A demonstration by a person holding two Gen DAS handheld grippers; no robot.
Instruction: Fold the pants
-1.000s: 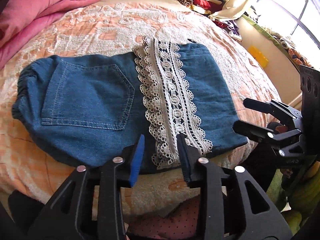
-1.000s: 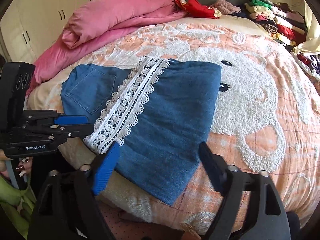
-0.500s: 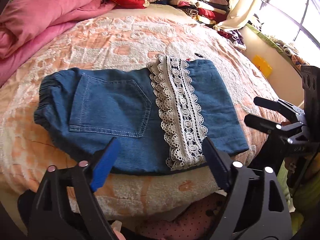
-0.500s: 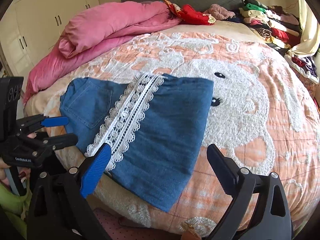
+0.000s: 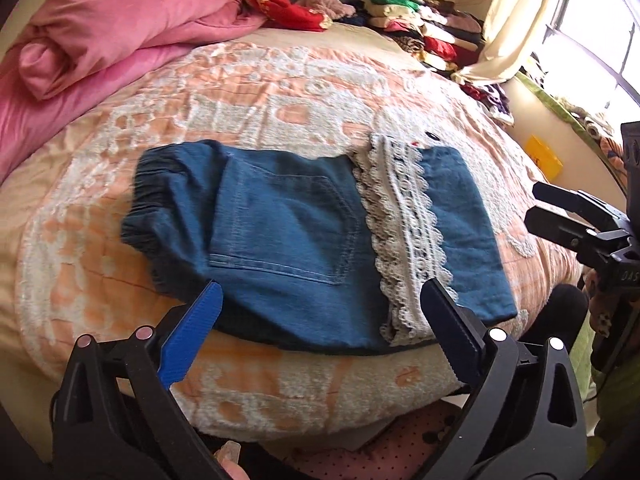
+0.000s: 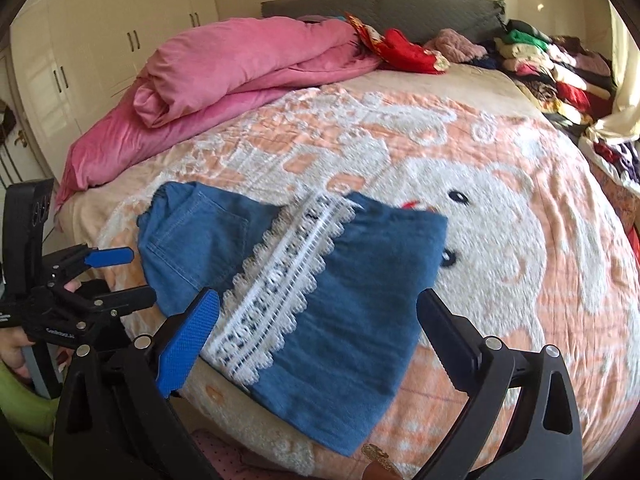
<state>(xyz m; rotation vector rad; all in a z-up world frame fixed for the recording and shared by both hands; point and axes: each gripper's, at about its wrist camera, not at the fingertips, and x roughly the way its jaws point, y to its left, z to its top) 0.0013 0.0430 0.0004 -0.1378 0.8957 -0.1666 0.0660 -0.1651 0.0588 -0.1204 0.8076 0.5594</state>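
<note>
The blue denim pants [image 5: 288,240] lie folded flat near the front edge of the bed, with a back pocket showing and a white lace band [image 5: 404,232] across them. They also show in the right wrist view [image 6: 340,292]. My left gripper [image 5: 320,340] is open and empty, held just off the pants' near edge. My right gripper [image 6: 320,340] is open and empty, held above the near corner of the pants. The right gripper also shows at the right of the left wrist view [image 5: 560,216], and the left gripper shows at the left of the right wrist view [image 6: 116,276].
The bed has an orange and white bear-pattern cover [image 6: 500,240]. A pink duvet [image 6: 240,64] lies bunched at the back left. Stacked folded clothes [image 6: 552,68] line the far right by the curtain. White wardrobes [image 6: 100,40] stand at left.
Both grippers have opened wide and pulled back and up from the pants. The pants stay folded on the bed.
</note>
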